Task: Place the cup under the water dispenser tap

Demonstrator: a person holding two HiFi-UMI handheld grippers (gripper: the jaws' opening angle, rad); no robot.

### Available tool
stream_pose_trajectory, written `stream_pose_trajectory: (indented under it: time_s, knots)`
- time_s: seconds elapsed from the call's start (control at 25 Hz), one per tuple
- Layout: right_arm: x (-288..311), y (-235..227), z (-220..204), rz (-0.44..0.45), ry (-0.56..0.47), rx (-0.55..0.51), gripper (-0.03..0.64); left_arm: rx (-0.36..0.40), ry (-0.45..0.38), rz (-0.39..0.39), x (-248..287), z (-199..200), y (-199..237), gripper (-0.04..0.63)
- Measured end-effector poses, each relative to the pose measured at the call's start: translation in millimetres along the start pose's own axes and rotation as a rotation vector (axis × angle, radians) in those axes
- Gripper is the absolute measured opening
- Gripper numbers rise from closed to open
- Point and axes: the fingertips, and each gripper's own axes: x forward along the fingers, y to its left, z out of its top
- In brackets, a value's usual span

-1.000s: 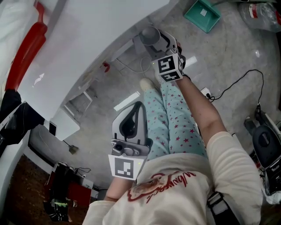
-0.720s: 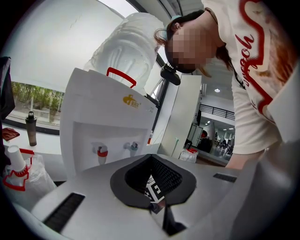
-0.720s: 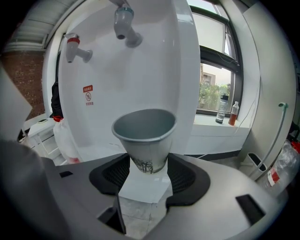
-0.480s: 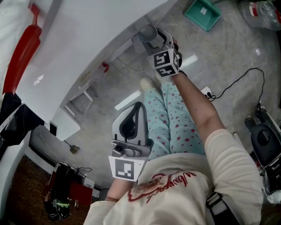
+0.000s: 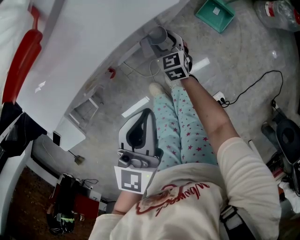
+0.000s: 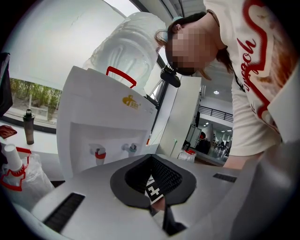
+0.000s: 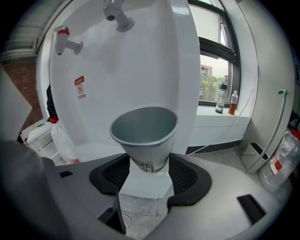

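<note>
Since the earlier frame our right gripper [image 5: 162,43] has shifted a little farther out, toward the water dispenser [image 5: 93,47], and its marker cube [image 5: 174,66] now sits slightly farther and to the left in the head view; our left gripper [image 5: 149,114] has stayed where it was, near our body over the star-patterned trousers [image 5: 187,131]. We hold the cup [image 7: 144,133] in the right gripper, its jaws pressed against the lower sides of the cup, whose mouth is open upward and which looks empty. In the right gripper view the cup stands in front of the dispenser's white face, lower than both taps and touching neither: the red tap [image 7: 64,41] is up and to the left, the grey tap [image 7: 117,16] is higher and closer to being over the cup, though we cannot tell whether the cup is exactly under it. A red-and-white sticker [image 7: 80,87] is on the panel between the taps and the cup. To the right, two bottles [image 7: 220,105] stand on a window sill. Our left gripper's jaws are closed tip to tip with nothing clamped in them. That gripper's view looks up at the dispenser with its large water bottle [image 6: 126,47] on top. On the floor at the far right lies a green tray [image 5: 215,14], with a black cable [image 5: 253,89] nearer.
</note>
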Motion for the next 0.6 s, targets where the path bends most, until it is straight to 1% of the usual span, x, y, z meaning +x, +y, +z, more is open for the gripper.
stream_pose_trajectory:
  time_s: [0.08,0.44,0.6]
  knots:
    - [0.7,0.1,-1.4,0.006,0.004,0.019,0.262,0.002,0.003,-0.002,0.7,-0.2,0.1,0.02]
    - [-1.6,1.1,-2.7,0.031,-0.01,0.023,0.262,0.003,-0.001,-0.031,0.8,-5.0,-3.2,0.02]
    - [-1.7,-1.2,-3.7,0.024,-0.008,0.026,0.265,0.004,0.001,-0.032,1.2,-6.0,-1.6,0.02]
